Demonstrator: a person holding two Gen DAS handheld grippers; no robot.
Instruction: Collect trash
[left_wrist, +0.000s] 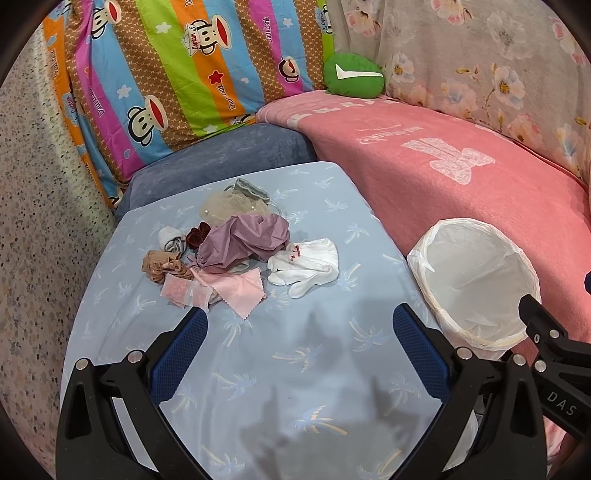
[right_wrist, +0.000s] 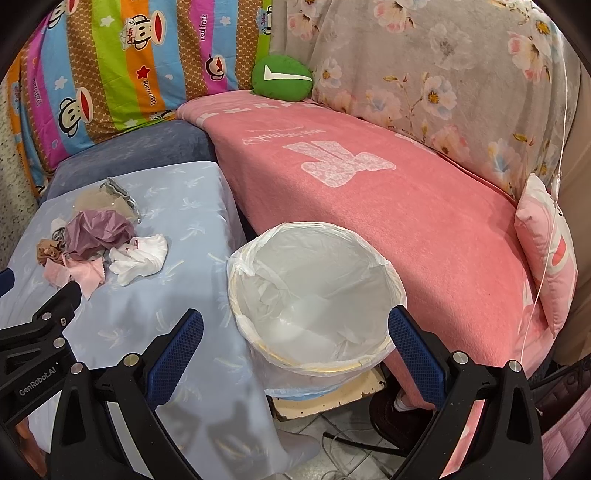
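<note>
The left gripper (left_wrist: 299, 354) hangs above the near part of the surface (left_wrist: 258, 387), which is covered with a light blue palm-print cloth. Its jaws are spread wide and hold nothing.

The right gripper (right_wrist: 295, 354) is positioned over the near rim of the trash bin (right_wrist: 314, 295). Its jaws are also spread wide and hold nothing.

The trash pile (left_wrist: 236, 251) lies on the far half of the surface, well apart from both grippers. It comprises:
- a crumpled mauve bag (left_wrist: 243, 240) at the centre;
- white socks (left_wrist: 306, 266) just right of it;
- a pink pinked-edge cloth (left_wrist: 240, 291) at the near edge;
- a small zip bag (left_wrist: 184, 291) beside the cloth;
- a tan stocking (left_wrist: 162, 267) at the left.

The trash bin, lined with a white plastic bag, stands just right of the surface against a pink blanket (right_wrist: 388, 206). It looks empty apart from its liner.
</note>
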